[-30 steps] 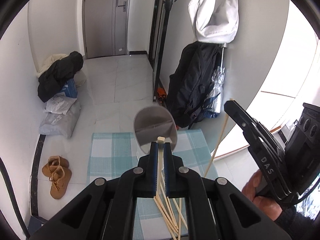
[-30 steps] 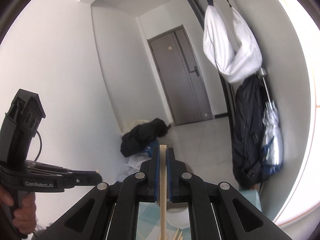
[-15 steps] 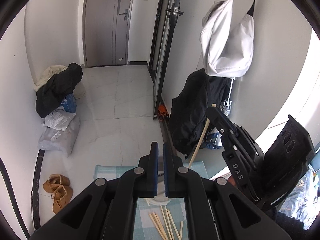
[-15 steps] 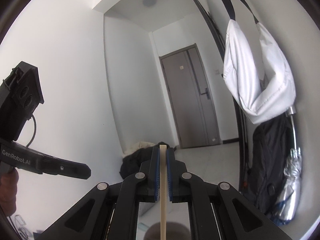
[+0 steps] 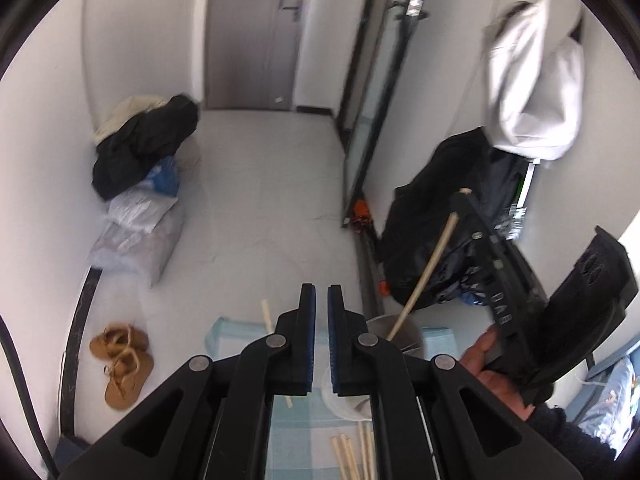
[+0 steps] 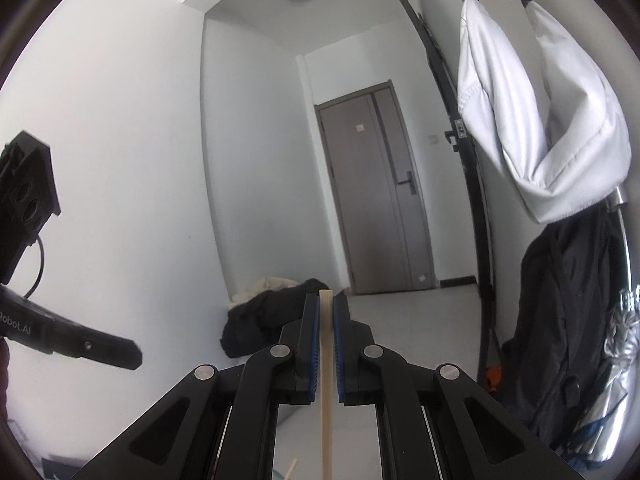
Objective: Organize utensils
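A: Item one, the right gripper. Status?

B: Its blue pads pinch a single wooden chopstick, which stands upright between them with its blunt end just above the fingertips. The left wrist view shows the same stick slanting down from that gripper, its lower end inside the rim of the round metal holder.

A: Item two, the left gripper.

B: Fingers pressed nearly together with only a slit between the pads, and nothing held in them. It hangs above the near side of the checked teal cloth.

A: Contents of the holder?

B: One chopstick appears to lean at its left side, tip showing past the left gripper's finger. Whether it is in the cup or merely behind it cannot be told, since the gripper hides the base. Further contents are not visible.

A: Outstanding stock?

B: A loose bundle of chopsticks lies on the cloth, near the bottom edge of the view, just beside the holder's white base. At least four sticks can be counted; more may be hidden.

A: Assessment?

B: Partway through, likely early. One stick is entering the holder but is not yet released; the bundle on the cloth remains to be collected, stick by stick.
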Tool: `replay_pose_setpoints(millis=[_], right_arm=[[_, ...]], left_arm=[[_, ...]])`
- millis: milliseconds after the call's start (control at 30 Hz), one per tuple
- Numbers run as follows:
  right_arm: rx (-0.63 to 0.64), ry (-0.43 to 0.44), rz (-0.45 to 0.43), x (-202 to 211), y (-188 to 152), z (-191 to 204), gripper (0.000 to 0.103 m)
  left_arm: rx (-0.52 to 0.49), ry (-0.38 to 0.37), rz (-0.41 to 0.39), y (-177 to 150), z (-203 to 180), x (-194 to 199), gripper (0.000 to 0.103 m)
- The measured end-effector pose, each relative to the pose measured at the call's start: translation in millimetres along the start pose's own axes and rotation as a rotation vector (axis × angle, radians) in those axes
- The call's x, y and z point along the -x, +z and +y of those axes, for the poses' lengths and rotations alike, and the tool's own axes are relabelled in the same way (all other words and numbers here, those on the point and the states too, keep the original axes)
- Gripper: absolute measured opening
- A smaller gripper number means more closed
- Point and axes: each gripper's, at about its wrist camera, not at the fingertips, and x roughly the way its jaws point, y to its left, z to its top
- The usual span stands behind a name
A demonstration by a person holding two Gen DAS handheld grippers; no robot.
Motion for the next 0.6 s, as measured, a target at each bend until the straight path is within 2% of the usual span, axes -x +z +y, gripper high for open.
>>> replay_pose_setpoints(millis=[100,133,167,200,233,267,300,400,467,500,567,600], right_arm=[[0.003,-0.01,0.016,-1.2,-9.4,0.9,0.006],[0.004,-0.01,0.022,-0.8,-11.8,0.7,0.006],[0.005,-0.011,0.035,-0.8,-14.6,1.2,0.006],[0.008,-0.012,0.046,-0.3,-17.8,2.6,0.006],[0.009,-0.011,0.053,1.1,-18.2,1.1,0.008],[0.008,-0.01,0.062,3.2,-19.4,1.0,0.009],[-0.002,-0.001,0.084,6.1,-22.5,1.0,0.009],[-0.009,0.013,0.15,12.0,-27.8,1.3,0.021],[-0.031,0.028,0.155,24.3,-28.3,-0.1,0.044],[-0.041,0.031,0.15,28.9,-28.5,-0.8,0.047],[-0.059,0.009,0.155,46.2,-27.4,-3.7,0.065],[-0.074,0.009,0.151,55.6,-26.1,-5.5,0.068]], left_arm=[[0.033,0.031,0.032,-9.6,12.1,-12.6,0.015],[0.04,0.039,0.035,-10.9,12.9,-14.4,0.022],[0.051,0.049,0.041,-13.2,16.9,-19.2,0.034],[0.069,0.059,0.051,-17.3,23.0,-26.0,0.042],[0.083,0.062,0.057,-16.2,25.9,-29.6,0.058],[0.103,0.063,0.062,-17.3,30.8,-35.2,0.069],[0.121,0.062,0.068,-18.9,36.8,-43.3,0.07],[0.146,0.089,0.113,-19.7,51.4,-74.6,0.071],[0.159,0.068,0.148,-21.1,59.0,-95.8,0.071],[0.171,0.067,0.168,-21.3,63.0,-107.6,0.071],[0.206,0.059,0.213,-23.4,73.1,-136.7,0.071],[0.22,0.065,0.229,-25.4,77.2,-145.5,0.071]])
